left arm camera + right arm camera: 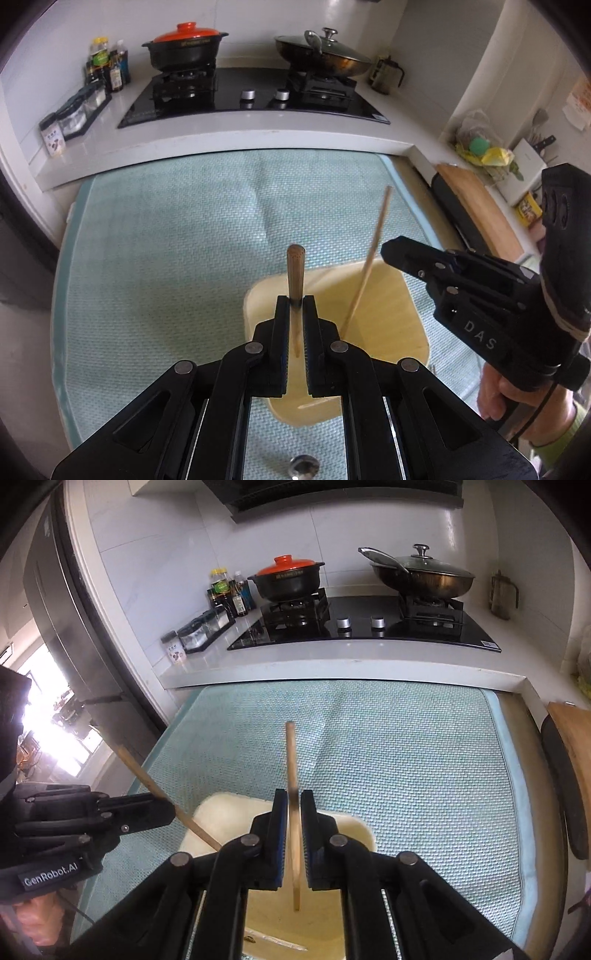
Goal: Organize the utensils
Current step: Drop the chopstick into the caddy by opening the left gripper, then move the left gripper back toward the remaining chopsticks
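Cream tray (391, 306) on green mat (166, 229) holds maybe one chopstick (314, 405). Left gripper (295, 325) and right gripper (293, 823) each pinch upright chopstick above tray.

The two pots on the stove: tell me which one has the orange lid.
The black casserole pot on the left burner. Its lid is orange and opaque; the metal wok on the right burner wears a clear glass lid with a metal knob.

Both wrist views look steeply down, seemingly close, sharing the tray (402, 295).
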A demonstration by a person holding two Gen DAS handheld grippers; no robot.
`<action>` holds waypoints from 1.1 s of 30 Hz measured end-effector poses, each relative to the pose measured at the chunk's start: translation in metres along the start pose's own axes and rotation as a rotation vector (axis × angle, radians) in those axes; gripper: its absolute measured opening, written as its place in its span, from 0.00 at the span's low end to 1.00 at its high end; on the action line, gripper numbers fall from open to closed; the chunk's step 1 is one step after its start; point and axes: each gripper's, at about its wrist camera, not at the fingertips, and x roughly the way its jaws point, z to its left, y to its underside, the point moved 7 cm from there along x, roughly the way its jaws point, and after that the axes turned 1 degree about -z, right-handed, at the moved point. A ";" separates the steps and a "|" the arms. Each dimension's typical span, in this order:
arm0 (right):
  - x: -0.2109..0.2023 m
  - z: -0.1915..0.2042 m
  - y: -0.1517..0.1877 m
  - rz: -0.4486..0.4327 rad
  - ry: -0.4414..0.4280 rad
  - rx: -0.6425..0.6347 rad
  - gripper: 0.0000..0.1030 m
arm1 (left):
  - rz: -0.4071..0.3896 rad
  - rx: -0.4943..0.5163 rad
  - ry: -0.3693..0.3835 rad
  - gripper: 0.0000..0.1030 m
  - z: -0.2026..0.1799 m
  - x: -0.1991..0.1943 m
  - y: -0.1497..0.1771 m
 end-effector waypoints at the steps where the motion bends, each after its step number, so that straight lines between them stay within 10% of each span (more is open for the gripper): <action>1: -0.003 0.000 -0.003 -0.011 0.008 -0.001 0.18 | -0.007 -0.001 -0.006 0.18 0.000 -0.002 -0.002; 3: -0.018 0.001 -0.010 -0.058 0.018 -0.004 0.48 | -0.042 -0.012 -0.014 0.45 0.003 -0.014 -0.008; 5: -0.041 0.006 -0.019 -0.108 0.022 -0.010 0.52 | -0.105 -0.028 -0.030 0.69 0.007 -0.038 -0.014; 11: -0.138 0.030 -0.033 -0.272 0.058 -0.082 0.54 | -0.268 -0.016 -0.078 0.85 0.017 -0.132 -0.010; 22: -0.303 0.061 0.046 -0.435 0.121 -0.190 0.68 | -0.459 0.113 -0.170 0.98 0.012 -0.279 0.116; 33: -0.348 0.050 0.187 -0.442 0.253 -0.192 0.68 | -0.452 0.139 -0.286 0.99 0.015 -0.264 0.279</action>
